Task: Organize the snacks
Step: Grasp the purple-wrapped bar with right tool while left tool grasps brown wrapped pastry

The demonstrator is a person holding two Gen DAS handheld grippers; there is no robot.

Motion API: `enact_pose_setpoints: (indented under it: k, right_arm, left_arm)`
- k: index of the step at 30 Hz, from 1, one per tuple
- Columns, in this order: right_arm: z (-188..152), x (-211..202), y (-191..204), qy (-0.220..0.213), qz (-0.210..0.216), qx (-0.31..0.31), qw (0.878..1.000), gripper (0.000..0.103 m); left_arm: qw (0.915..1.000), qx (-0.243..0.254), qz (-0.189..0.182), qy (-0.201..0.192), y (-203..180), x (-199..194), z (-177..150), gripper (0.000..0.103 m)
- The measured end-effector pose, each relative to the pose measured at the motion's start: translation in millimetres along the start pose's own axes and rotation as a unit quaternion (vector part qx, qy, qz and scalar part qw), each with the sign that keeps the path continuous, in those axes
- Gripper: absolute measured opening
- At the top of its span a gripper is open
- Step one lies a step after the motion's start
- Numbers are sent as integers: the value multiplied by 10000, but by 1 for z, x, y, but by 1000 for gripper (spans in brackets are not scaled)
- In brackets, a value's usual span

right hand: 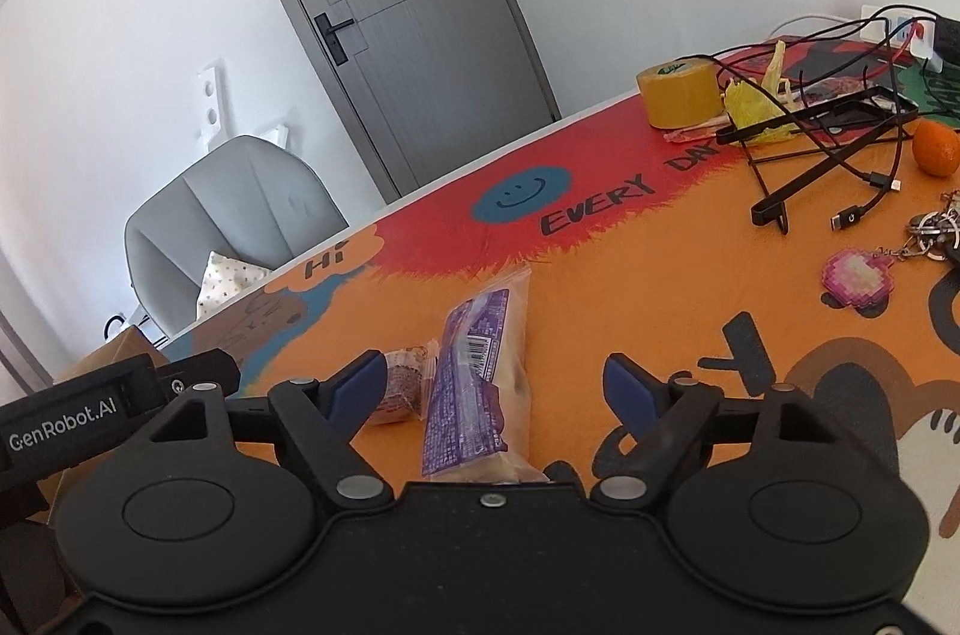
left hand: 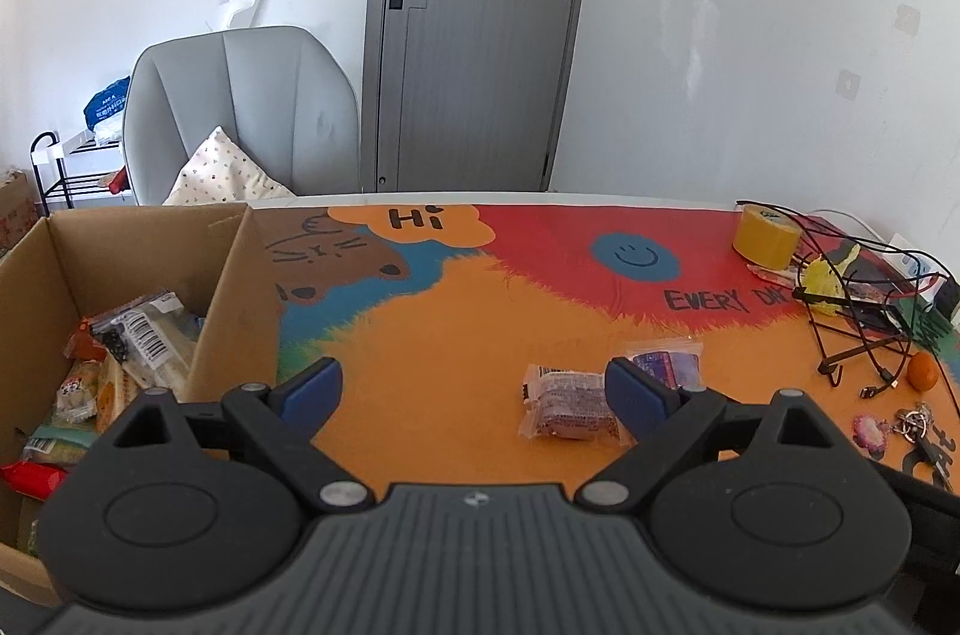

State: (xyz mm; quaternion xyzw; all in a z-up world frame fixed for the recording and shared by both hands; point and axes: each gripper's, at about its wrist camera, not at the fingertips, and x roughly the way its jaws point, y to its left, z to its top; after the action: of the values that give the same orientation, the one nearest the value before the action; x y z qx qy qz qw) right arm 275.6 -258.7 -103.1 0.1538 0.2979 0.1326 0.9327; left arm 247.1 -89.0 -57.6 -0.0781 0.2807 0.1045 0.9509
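Purple snack pack between wide-open right gripper jaws, untouched

Purple packet, pink packet, flat on cloth

The tablecloth is loud: orange in front, red behind, with a blue smiley face, a brown cat drawing and black lettering. One snack packet is purple with a white barcode patch; the other snack packet is clear with reddish-pink print. The box is plain brown cardboard. The roll of tape is mustard yellow, the small fruit bright orange, the keyring charm pink and chequered. Both grippers are black with blue finger pads.
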Motion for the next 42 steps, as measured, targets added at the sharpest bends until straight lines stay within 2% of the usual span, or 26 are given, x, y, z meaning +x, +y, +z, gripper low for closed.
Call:
enact_pose_setpoints:
  k: [7,9,11,13,17,36,39,41,42]
  right_arm:
    - [0,20,-1,202,40,-54,9998,66]
    - [-1,27,-1,297,15,-97,9995,58]
    - [-3,33,-3,416,54,-68,9991,42]
    - [-3,32,-7,445,317,99,9985,28]
    - [0,24,-8,306,243,42,9992,19]
    - [14,-4,-53,-37,-143,349,9993,11]
    - [14,-5,-53,-60,-65,365,9993,17]
    - [13,-5,-51,-52,-42,324,9995,33]
    - [13,-4,-50,-45,-44,294,9995,37]
  left_arm:
    - [9999,-5,122,97,-7,17,0,93]
    - [9998,-11,148,117,-8,20,1,93]
    - [9998,16,158,133,-10,23,1,93]
    - [9997,35,155,166,-12,27,1,93]
    - [9996,85,113,236,-18,33,0,93]
    - [9986,325,-161,394,-61,60,-11,93]
    - [9979,363,-152,512,-65,70,-16,93]
    - [9974,323,-162,622,-63,77,-19,91]
    - [9972,296,-166,660,-62,80,-20,91]
